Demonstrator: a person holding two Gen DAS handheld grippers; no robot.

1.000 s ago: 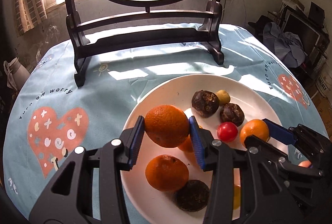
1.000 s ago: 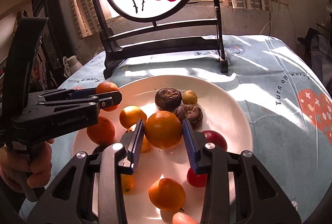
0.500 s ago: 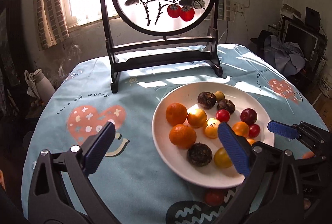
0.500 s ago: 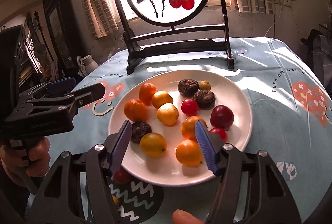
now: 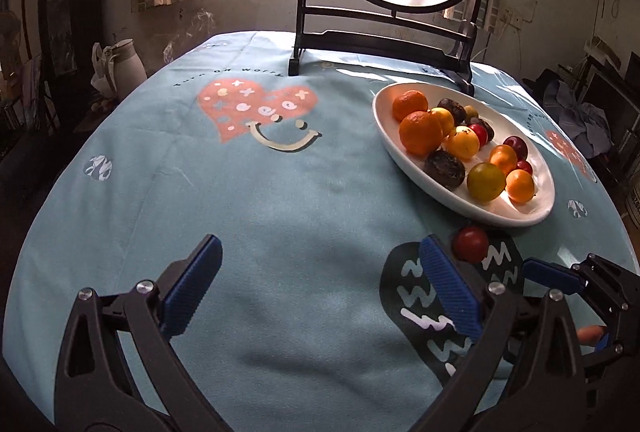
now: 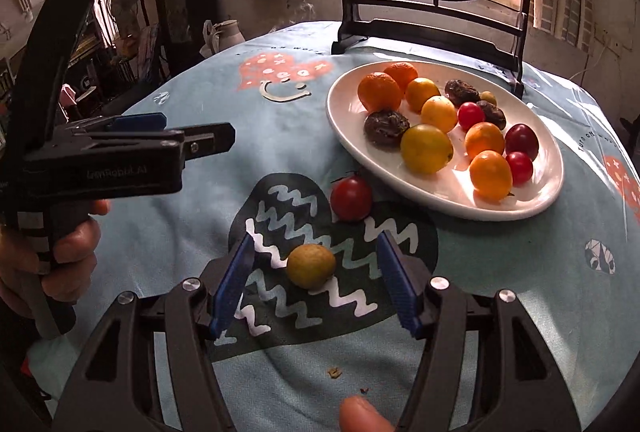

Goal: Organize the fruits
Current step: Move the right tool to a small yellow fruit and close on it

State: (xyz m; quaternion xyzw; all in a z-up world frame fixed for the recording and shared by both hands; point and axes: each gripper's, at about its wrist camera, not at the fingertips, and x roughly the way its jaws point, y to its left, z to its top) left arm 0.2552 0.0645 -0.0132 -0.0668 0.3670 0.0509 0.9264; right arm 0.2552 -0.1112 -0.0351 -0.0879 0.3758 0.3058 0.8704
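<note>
The right claw (image 6: 316, 286) stands released, straddling without touching a small yellow-green round fruit (image 6: 311, 266) on the blue-clothed worktop (image 6: 192, 232), likely aiming to move it onto the white oval plate (image 6: 448, 192) of fruit. The left claw (image 5: 320, 284) gapes wide over bare cloth, empty. A red cherry tomato (image 6: 351, 198) lies just beside the plate.

The left gripper (image 5: 320, 286) is wide open over the blue tabletop (image 5: 280, 192). A red tomato (image 5: 471, 244) sits near the white plate (image 5: 440, 188) of fruit.
</note>
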